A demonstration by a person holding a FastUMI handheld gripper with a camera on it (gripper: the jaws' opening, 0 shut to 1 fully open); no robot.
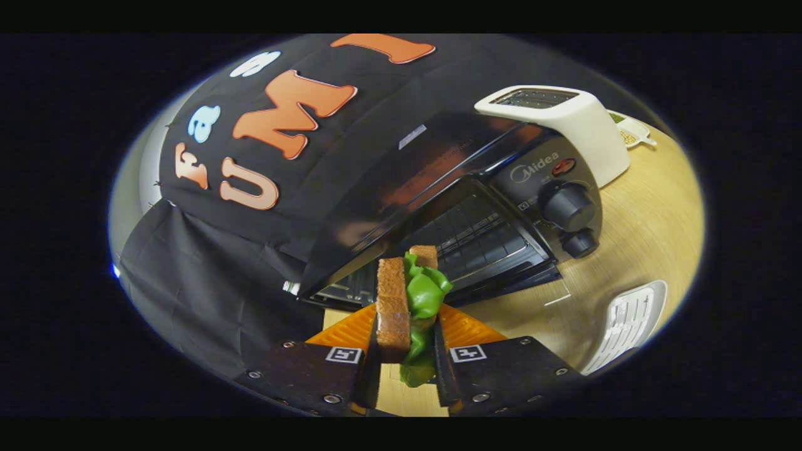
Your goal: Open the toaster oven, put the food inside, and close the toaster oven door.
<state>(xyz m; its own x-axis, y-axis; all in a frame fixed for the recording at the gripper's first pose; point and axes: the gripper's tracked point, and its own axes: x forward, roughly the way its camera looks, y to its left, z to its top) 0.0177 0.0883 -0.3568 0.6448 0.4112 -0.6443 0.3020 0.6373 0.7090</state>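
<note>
A sandwich [407,300] of brown toast slices with green lettuce stands on edge between my two fingers, and my gripper [406,341] is shut on it. Just beyond it is the black toaster oven [476,207], seen tilted in this view. Its door hangs open and the wire rack [482,241] inside shows. Two black knobs [567,207] sit on the oven's control panel to the right of the opening. The sandwich's far end is close in front of the open door.
A white pop-up toaster [564,119] stands right behind the oven's right side, with a small white dish [633,134] past it. A white slotted tray [626,319] lies on the wooden table [633,250] to the right of my fingers. Black cloth hangs on the left.
</note>
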